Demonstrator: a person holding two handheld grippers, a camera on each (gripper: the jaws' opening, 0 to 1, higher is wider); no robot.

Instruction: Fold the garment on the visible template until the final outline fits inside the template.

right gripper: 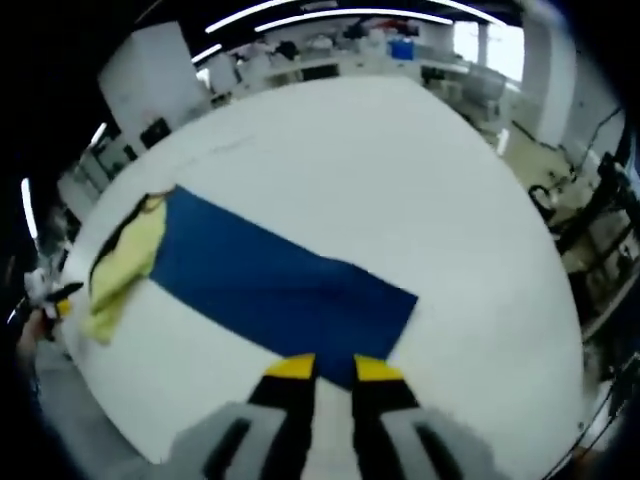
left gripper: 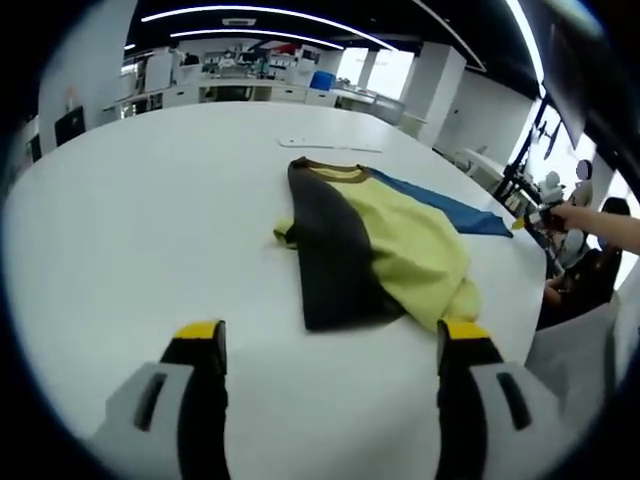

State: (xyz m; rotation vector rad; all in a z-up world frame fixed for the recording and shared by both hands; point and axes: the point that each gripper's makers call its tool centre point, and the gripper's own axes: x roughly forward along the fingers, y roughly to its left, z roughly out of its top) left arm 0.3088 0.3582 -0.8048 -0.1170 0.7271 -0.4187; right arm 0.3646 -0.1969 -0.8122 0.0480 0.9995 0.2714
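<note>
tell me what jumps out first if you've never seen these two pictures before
In the left gripper view, a yellow and dark garment lies partly folded on the white table, overlapping one end of a blue template, with the left gripper open just short of it. In the right gripper view, the blue template stretches as a long strip across the table, and the right gripper, jaws nearly together, sits at its near edge.

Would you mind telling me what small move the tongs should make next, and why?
Probably lower the left tongs onto the near edge of the garment and grip it. They stand open just short of it, and the yellow and dark shirt lies bunched, only partly on the blue template. The right tongs sit nearly shut at the template's edge.
</note>
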